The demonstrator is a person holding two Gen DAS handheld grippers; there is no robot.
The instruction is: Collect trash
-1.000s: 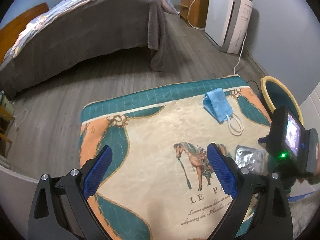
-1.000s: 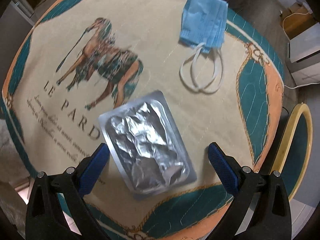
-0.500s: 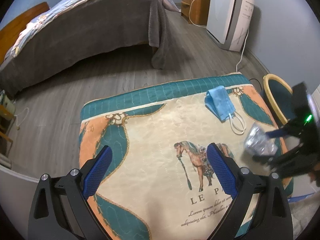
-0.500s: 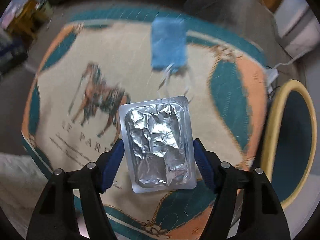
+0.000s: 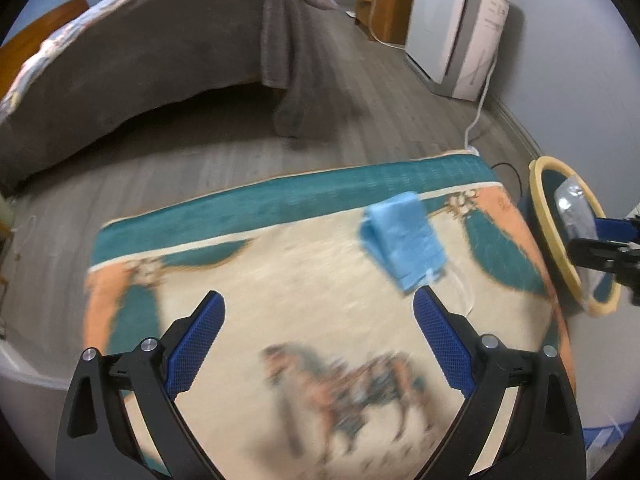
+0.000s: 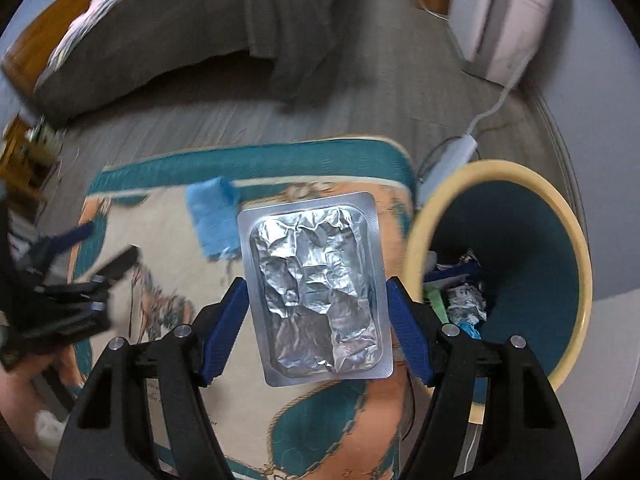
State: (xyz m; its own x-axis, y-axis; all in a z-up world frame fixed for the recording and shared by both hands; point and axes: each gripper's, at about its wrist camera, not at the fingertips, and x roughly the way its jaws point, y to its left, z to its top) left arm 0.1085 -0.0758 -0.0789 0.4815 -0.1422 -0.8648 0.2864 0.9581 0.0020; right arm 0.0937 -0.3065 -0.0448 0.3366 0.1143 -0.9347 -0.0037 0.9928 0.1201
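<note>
My right claw (image 6: pixel 314 322) pinches a flat silver foil blister pack (image 6: pixel 314 288), one blue ribbed pad pressed to each long edge, the crumpled foil face turned up toward my camera. The pack hangs in the air above the orange and teal corner of the horse-print quilted mat (image 6: pixel 160 208), just beside the round teal bin with the pale yellow rim (image 6: pixel 576 240). Inside that bin I see scraps of crumpled foil and bits of green and blue wrapper.

My left claw (image 5: pixel 318 342) is spread wide with nothing between its blue pads, hovering over the cream middle of the mat (image 5: pixel 248 272). Just ahead of its right finger lies a folded light-blue face mask (image 5: pixel 404 240) with white ear loops, resting flat on the mat near the teal border. From this side the foil pack (image 5: pixel 574 210) shows at the far right, over the bin's rim (image 5: pixel 538 200).

A grey-covered bed (image 5: pixel 160 60) and a white appliance (image 5: pixel 456 24) stand beyond on the wooden floor.
</note>
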